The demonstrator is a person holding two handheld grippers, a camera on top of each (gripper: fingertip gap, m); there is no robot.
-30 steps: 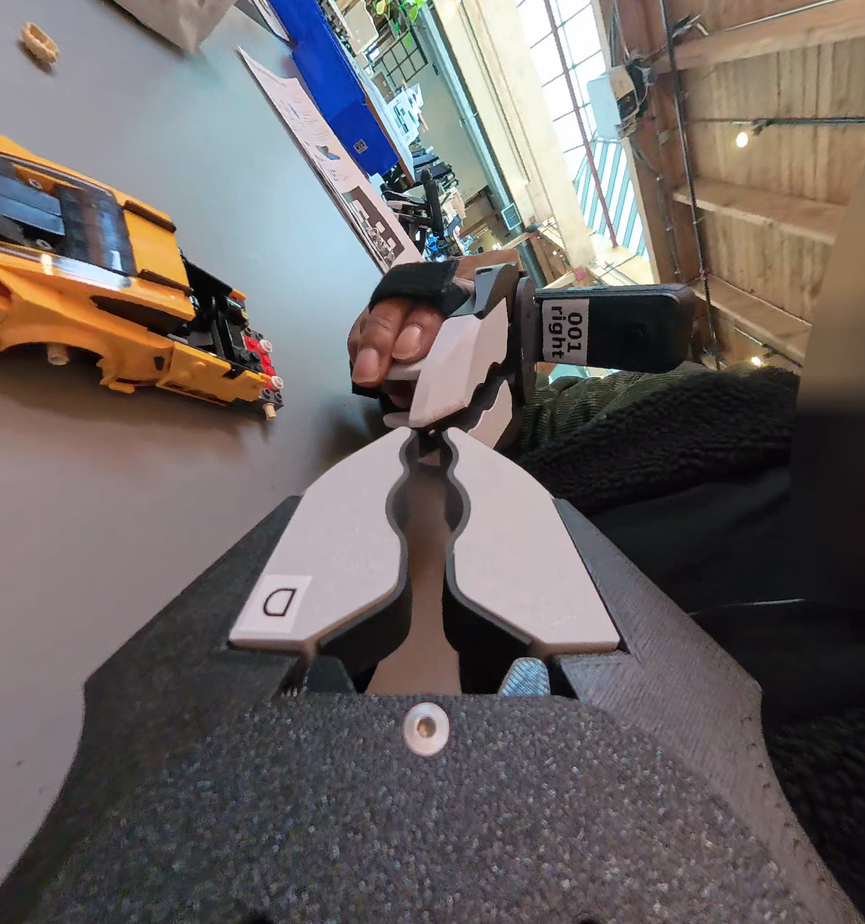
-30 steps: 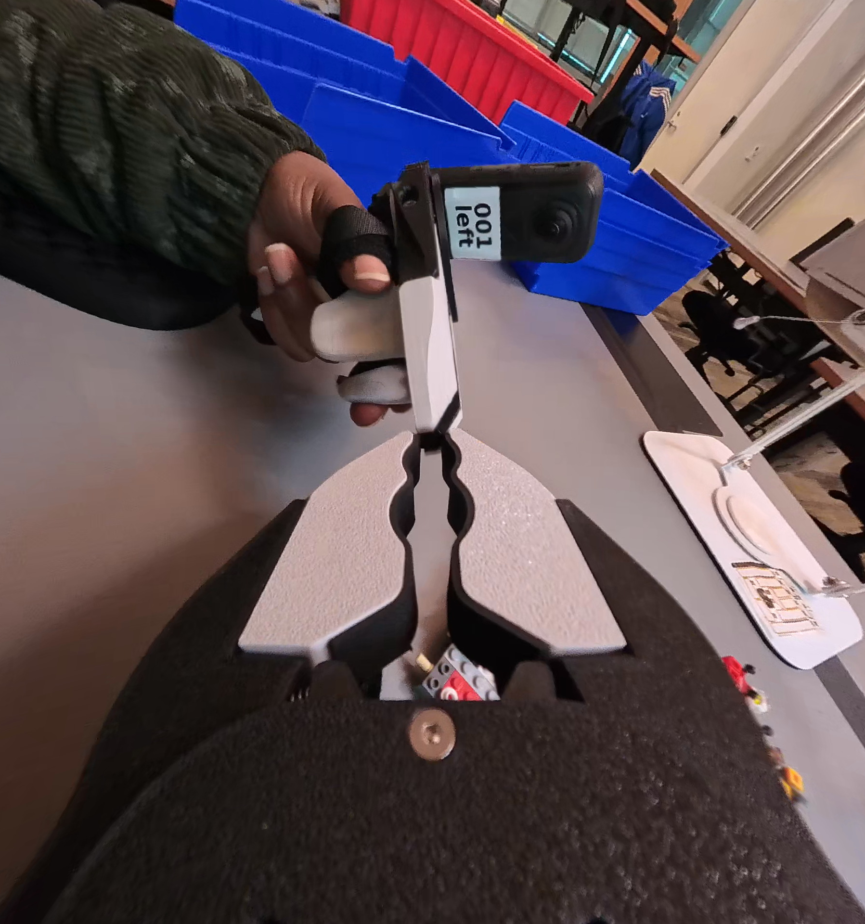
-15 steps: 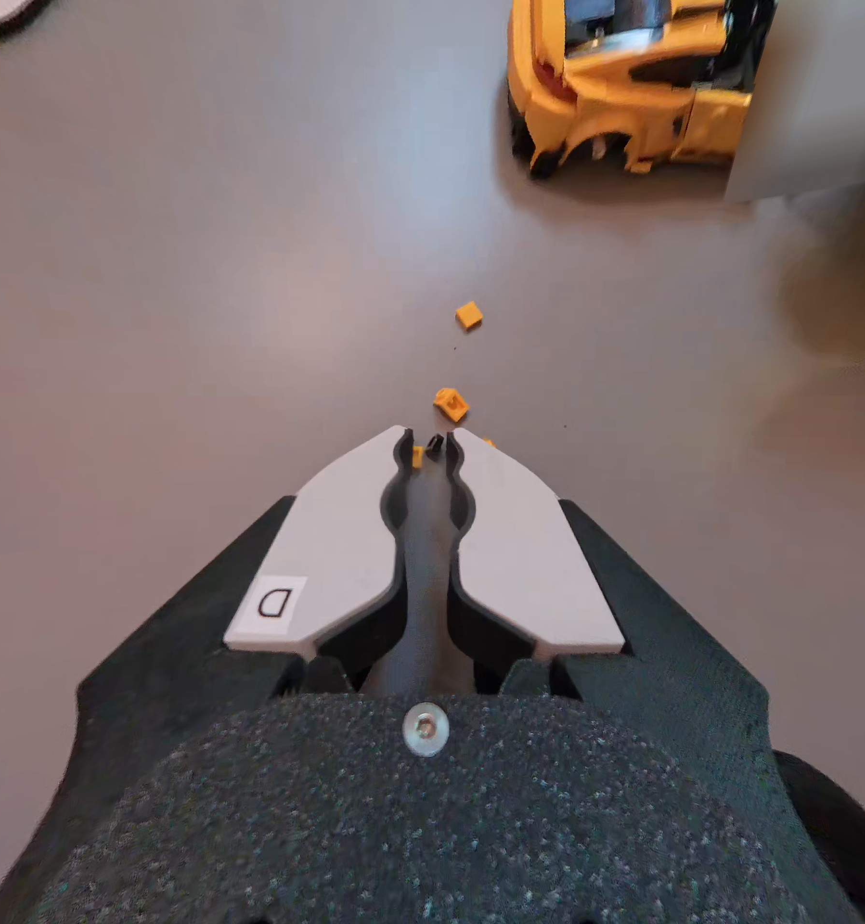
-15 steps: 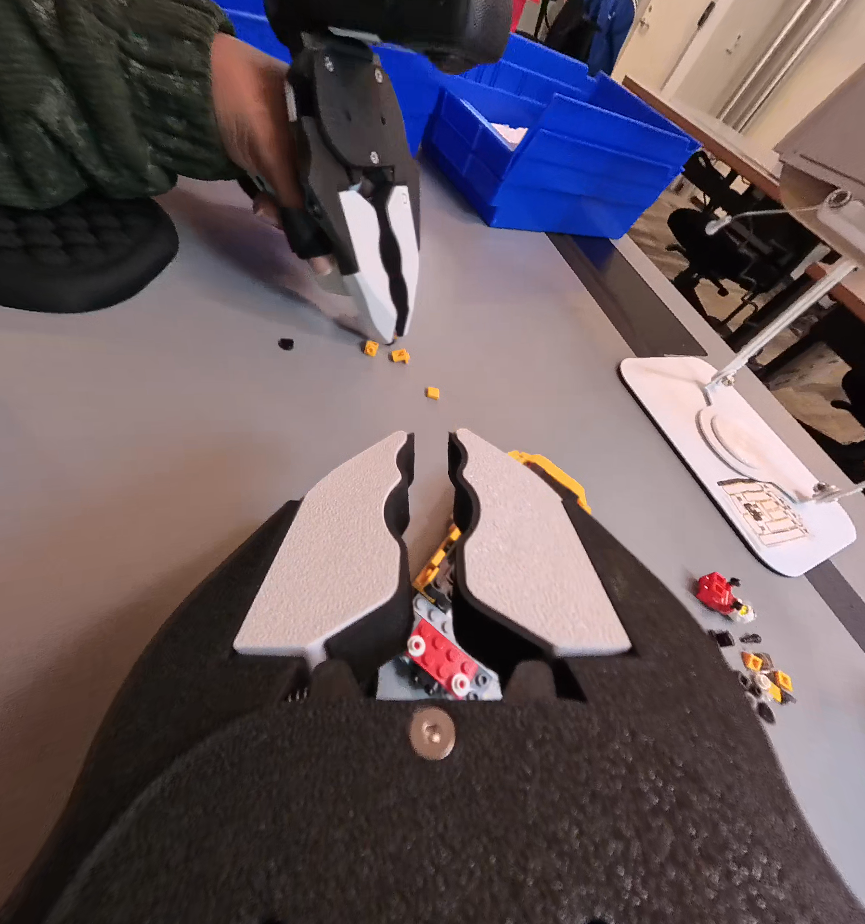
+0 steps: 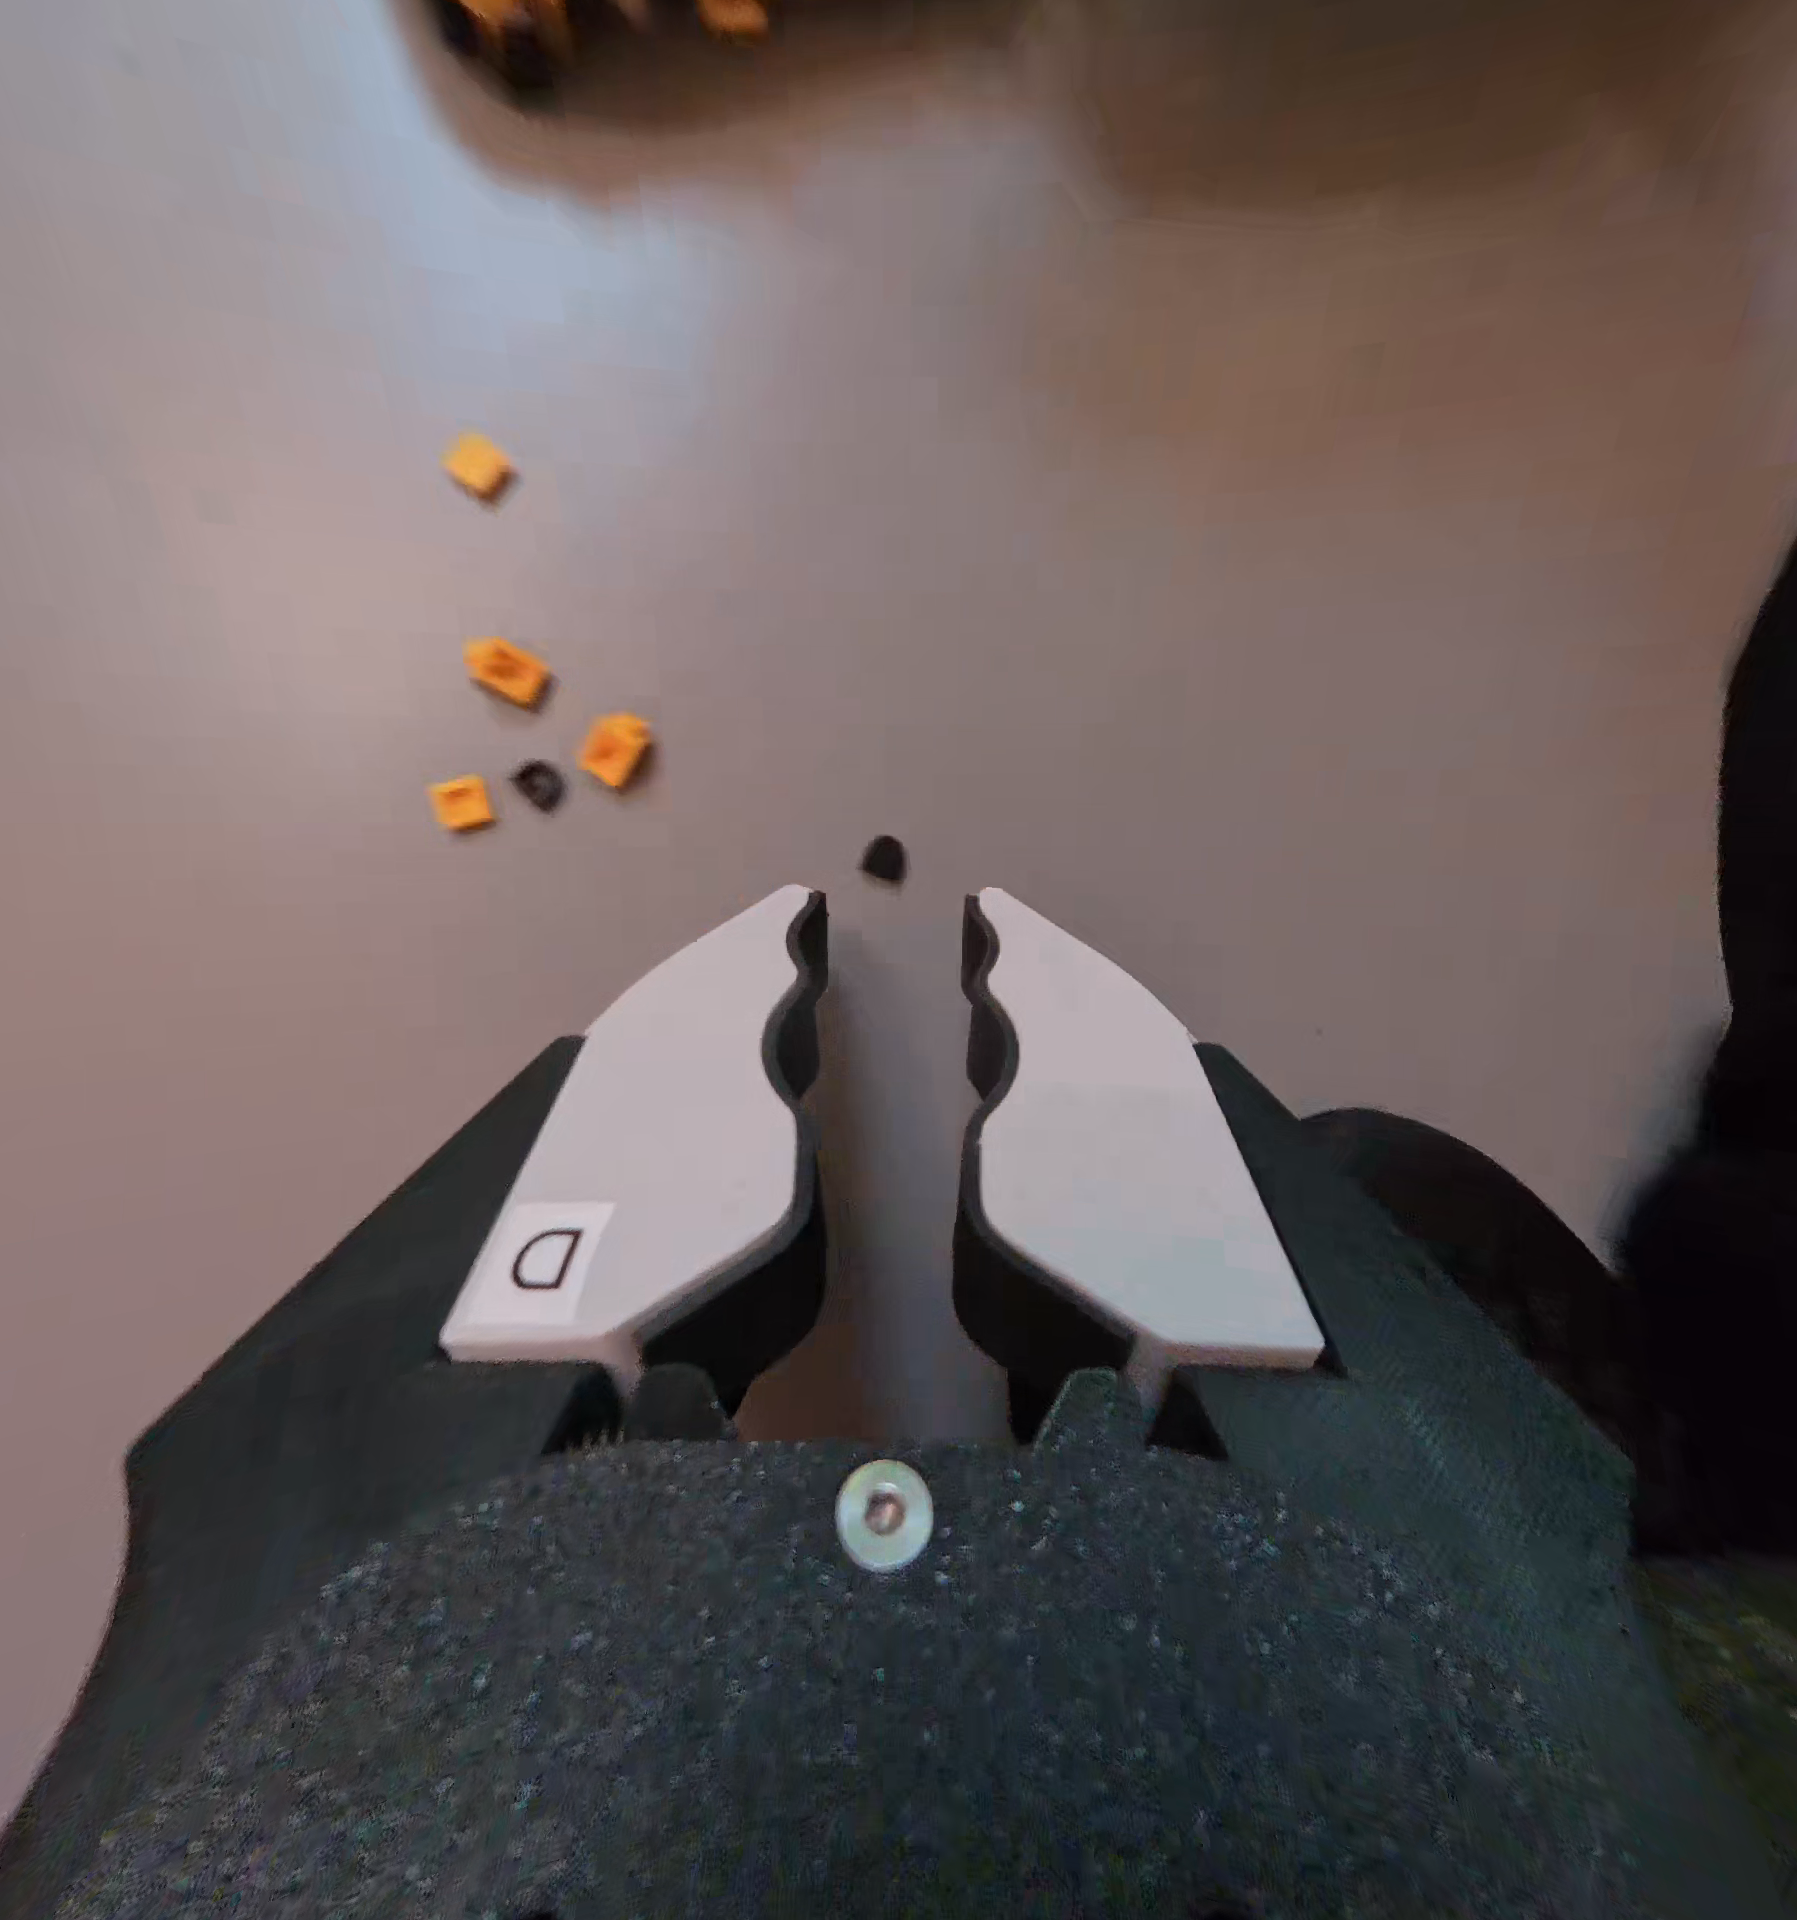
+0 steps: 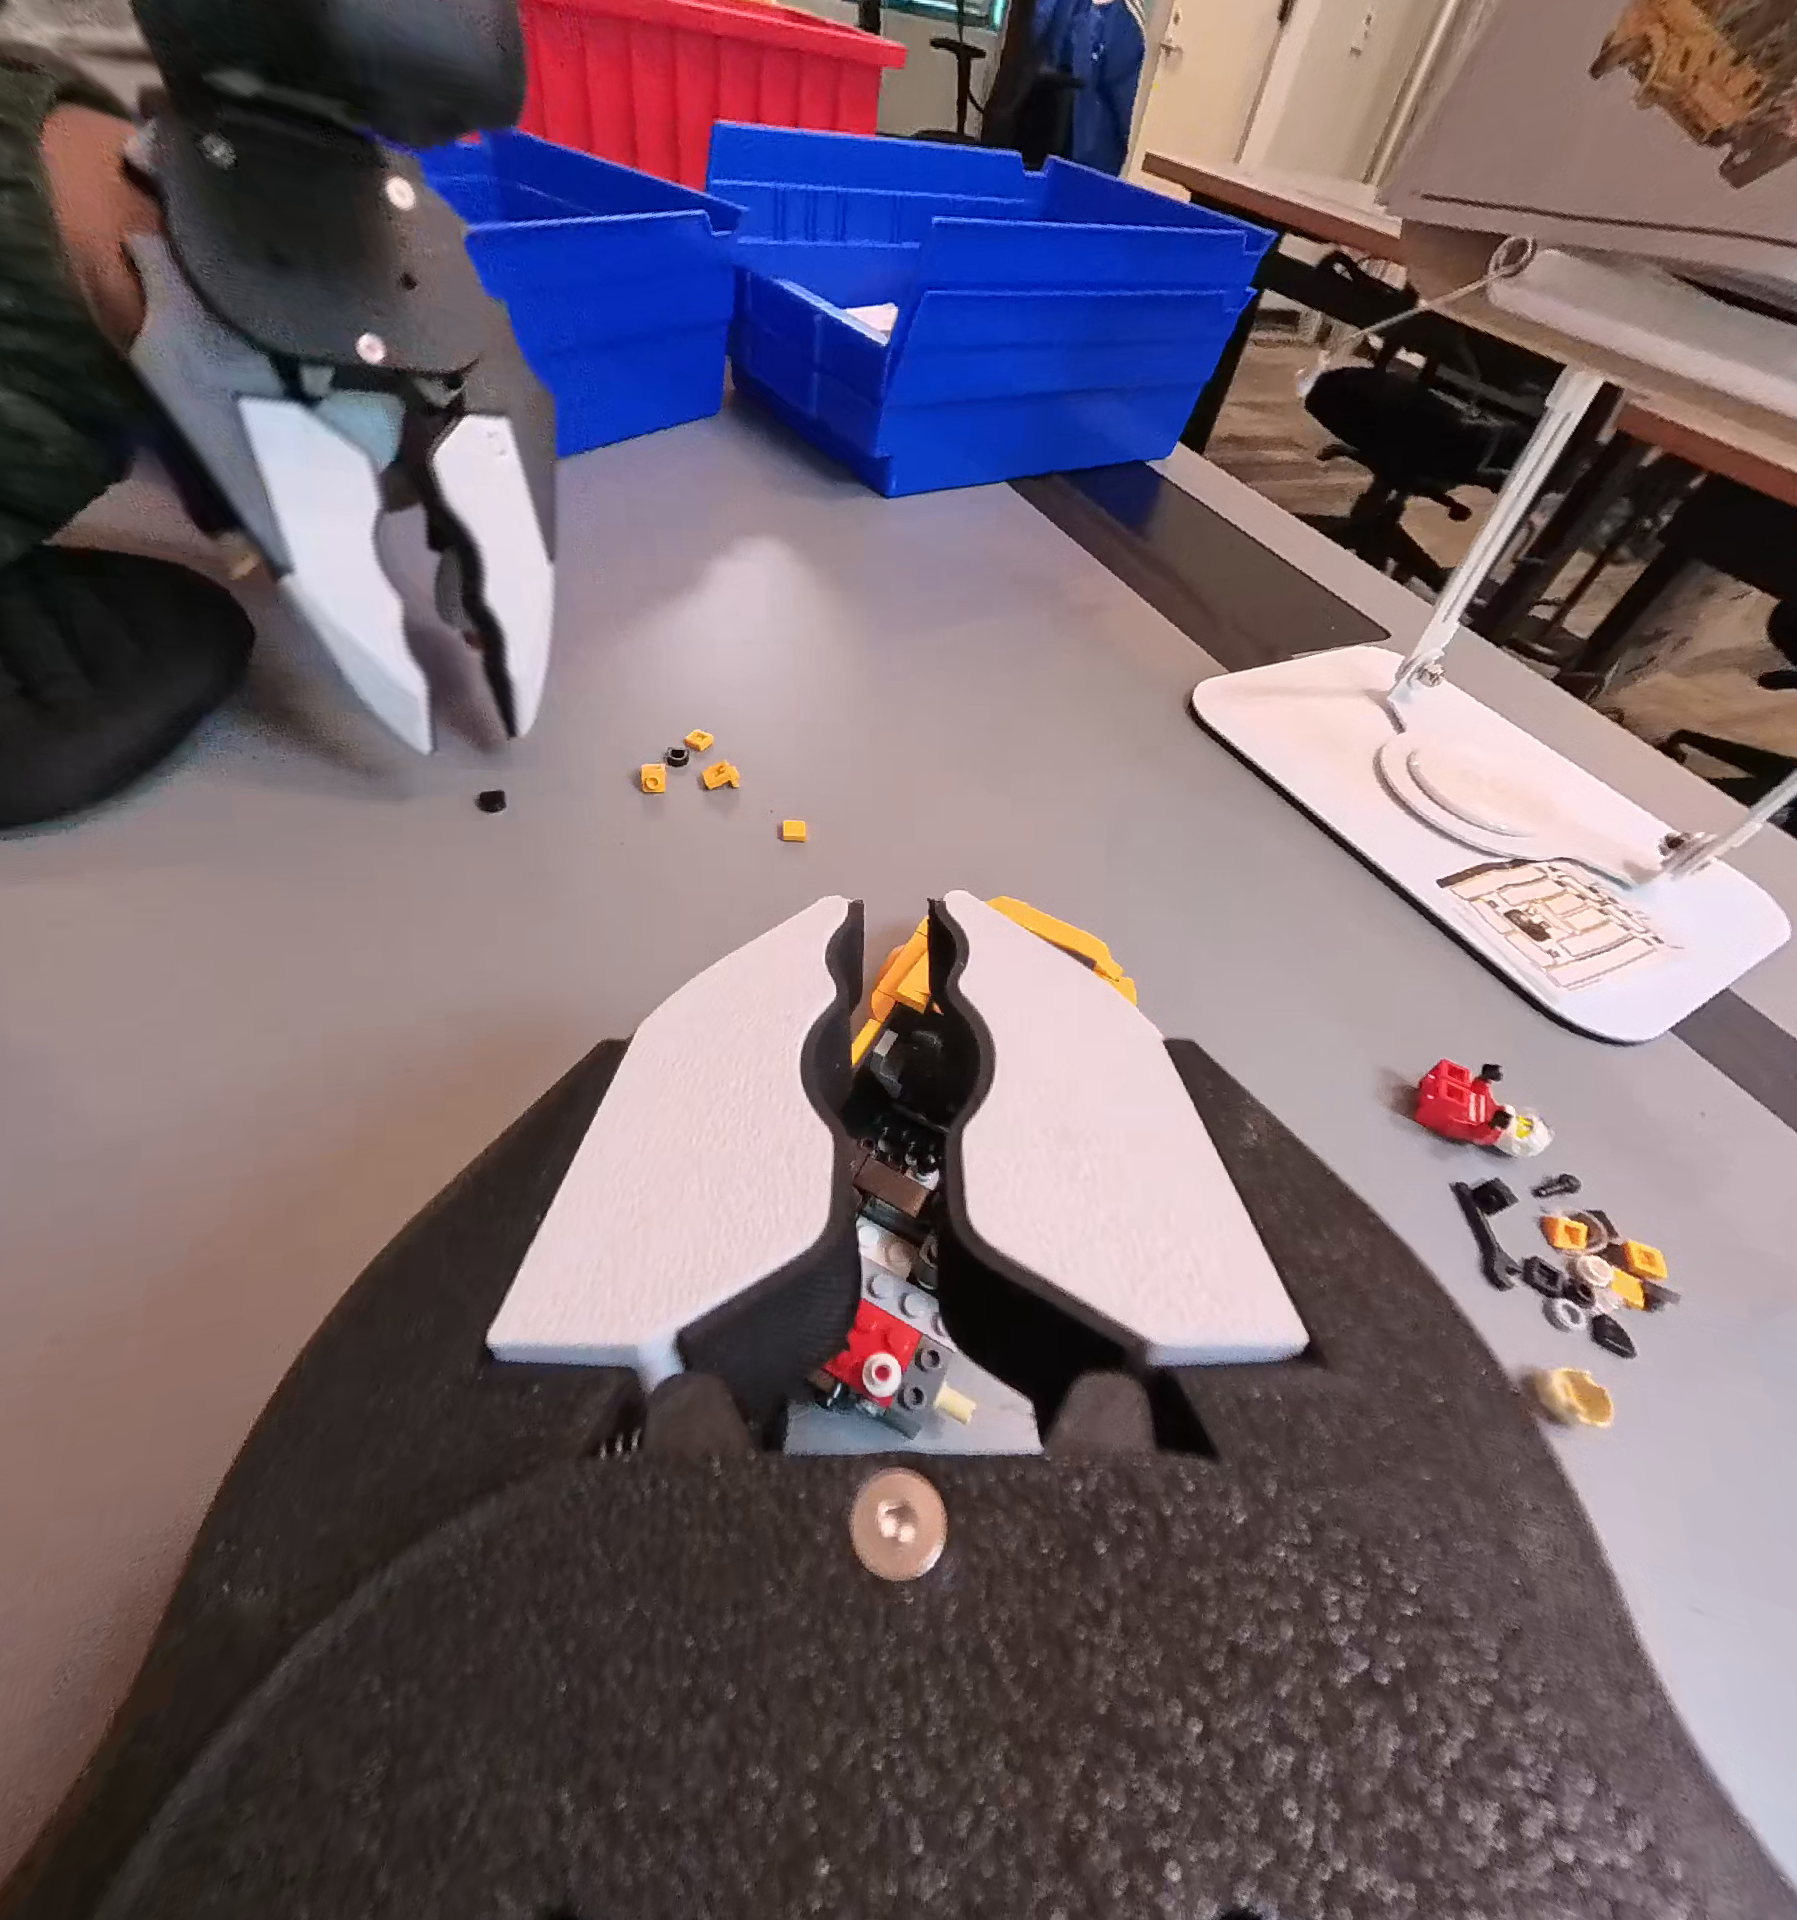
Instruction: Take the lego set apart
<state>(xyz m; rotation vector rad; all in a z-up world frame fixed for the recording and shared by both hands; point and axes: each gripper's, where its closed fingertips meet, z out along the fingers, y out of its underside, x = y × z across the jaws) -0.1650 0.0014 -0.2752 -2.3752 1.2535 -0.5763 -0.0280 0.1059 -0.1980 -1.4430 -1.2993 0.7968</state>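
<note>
Yellow lego car (image 6: 899,1153) partly stripped, on grey table, loose small pieces (image 5: 504,670) scattered nearby

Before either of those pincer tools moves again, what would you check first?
1. Left gripper empty, jaws apart: ok.
2. Black piece lies free just ahead of its tips: ok.
3. Orange pieces out of the left gripper's way: ok.
4. Right gripper firmly holding the car: cannot tell; the car shows between nearly closed jaws.
5. Parts pile apart from the car: ok.
</note>
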